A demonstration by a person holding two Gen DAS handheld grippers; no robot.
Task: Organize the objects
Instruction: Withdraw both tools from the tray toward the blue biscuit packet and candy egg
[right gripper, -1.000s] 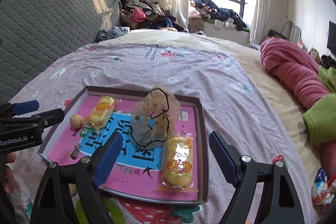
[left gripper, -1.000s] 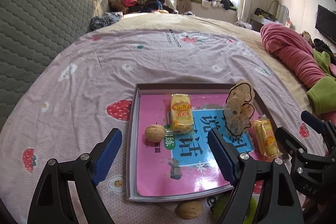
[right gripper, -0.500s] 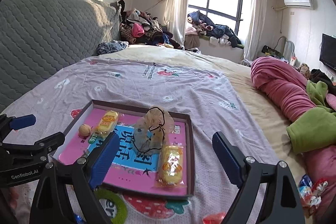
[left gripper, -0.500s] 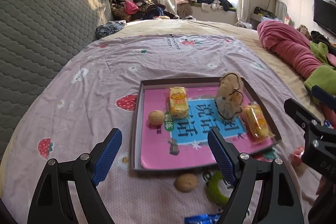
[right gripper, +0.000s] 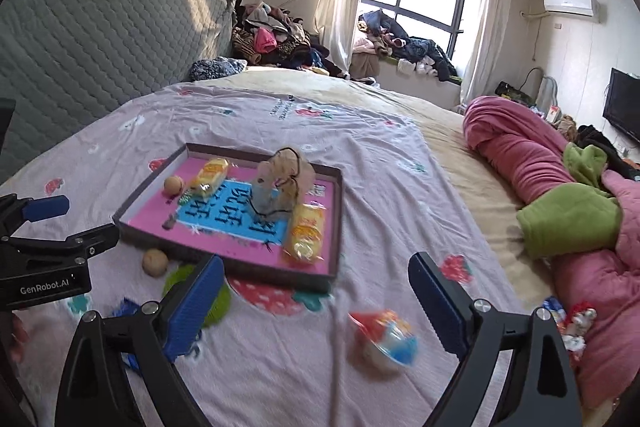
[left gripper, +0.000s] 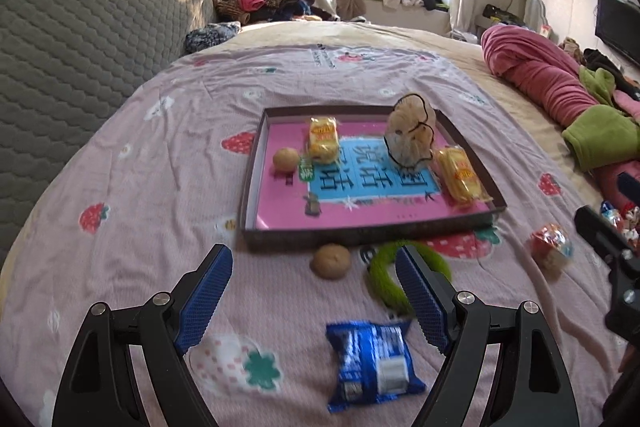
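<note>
A shallow dark box [left gripper: 362,238] [right gripper: 339,211] with a pink and blue bottom lies on the bed. In it are a walnut [left gripper: 285,159], two yellow snack packs [left gripper: 322,139] [left gripper: 460,175] and a beige hair scrunchie [left gripper: 410,137] [right gripper: 282,175]. In front of the box lie a second walnut [left gripper: 330,260] [right gripper: 155,261], a green ring [left gripper: 382,281], a blue snack pack [left gripper: 370,363] and a wrapped round snack [left gripper: 550,251] [right gripper: 386,335]. My left gripper [left gripper: 312,301] is open and empty above the blue pack. My right gripper [right gripper: 314,307] is open and empty above the round snack.
A grey quilted headboard [left gripper: 80,59] runs along the left. Pink and green blankets [right gripper: 560,195] are bunched at the right, with small wrapped sweets [right gripper: 572,319] beside them. Clothes are piled by the window [right gripper: 400,47].
Both grippers have pulled back from the box and risen. The loose walnut, green ring, blue pack and round snack have come into view in front of the box.
</note>
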